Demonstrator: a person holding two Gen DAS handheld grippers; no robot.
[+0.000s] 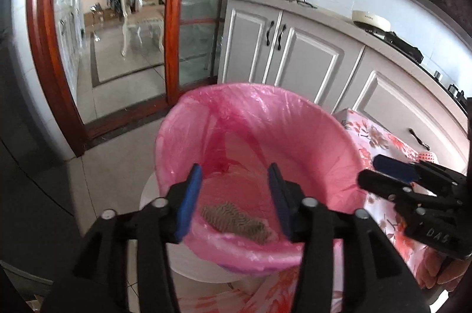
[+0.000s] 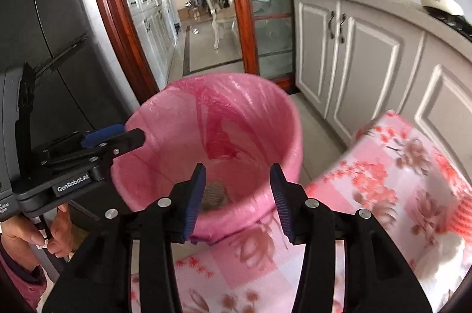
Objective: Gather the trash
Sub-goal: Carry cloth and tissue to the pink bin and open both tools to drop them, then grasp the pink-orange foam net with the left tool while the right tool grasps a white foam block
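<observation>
One brown patterned scrap already lies at the bottom of the pink-lined bin. My left gripper and right gripper hover over it, fingers wide and empty. Beside it, the floral surface looks blurred; remaining trash is uncertain.

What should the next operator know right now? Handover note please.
Left gripper: open, holding nothing, over the bin.
Right gripper: open, holding nothing, at the bin's near rim.
Bin: on the floor beside the flowered tablecloth, lined with a pink bag.
Done: one brownish crumpled scrap lies at the bottom.
Left: no other trash shows in either view; look around before the next pick.
</observation>
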